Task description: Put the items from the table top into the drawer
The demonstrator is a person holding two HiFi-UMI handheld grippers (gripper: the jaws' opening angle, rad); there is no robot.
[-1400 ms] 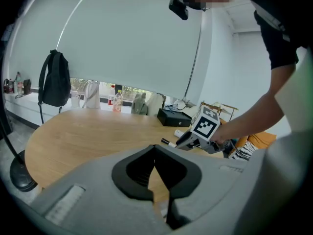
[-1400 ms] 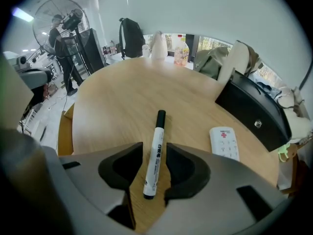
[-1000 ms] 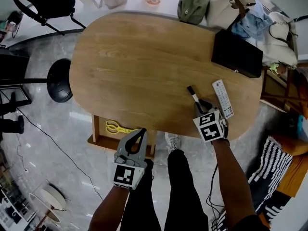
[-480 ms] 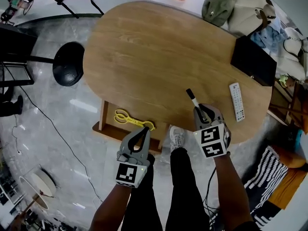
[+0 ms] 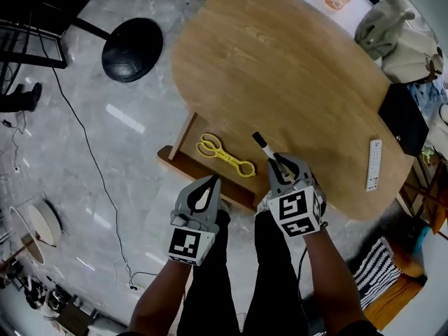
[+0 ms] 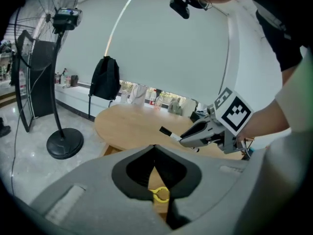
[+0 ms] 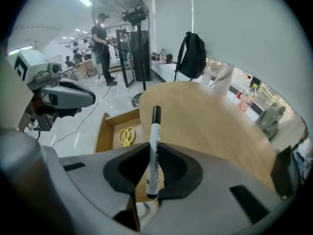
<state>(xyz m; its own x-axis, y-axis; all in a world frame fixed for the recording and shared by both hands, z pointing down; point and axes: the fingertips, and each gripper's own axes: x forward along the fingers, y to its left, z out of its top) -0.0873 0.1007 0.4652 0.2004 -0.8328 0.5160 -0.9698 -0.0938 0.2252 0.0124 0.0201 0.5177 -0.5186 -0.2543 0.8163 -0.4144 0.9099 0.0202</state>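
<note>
A white marker (image 7: 154, 146) with a black cap is clamped in the jaws of the right gripper (image 5: 274, 163), beside the open drawer (image 5: 183, 133) where yellow scissors (image 5: 224, 155) lie. The left gripper (image 5: 210, 182) is closed on nothing. Only in the head view is a remote control (image 5: 374, 164) seen on the oval table (image 5: 280, 68).

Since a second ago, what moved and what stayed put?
The right gripper, still shut on the marker, carried it away from the remote to the table edge by the open drawer. The left gripper stayed shut and empty. The yellow scissors stayed in the drawer, the remote on the table.
</note>
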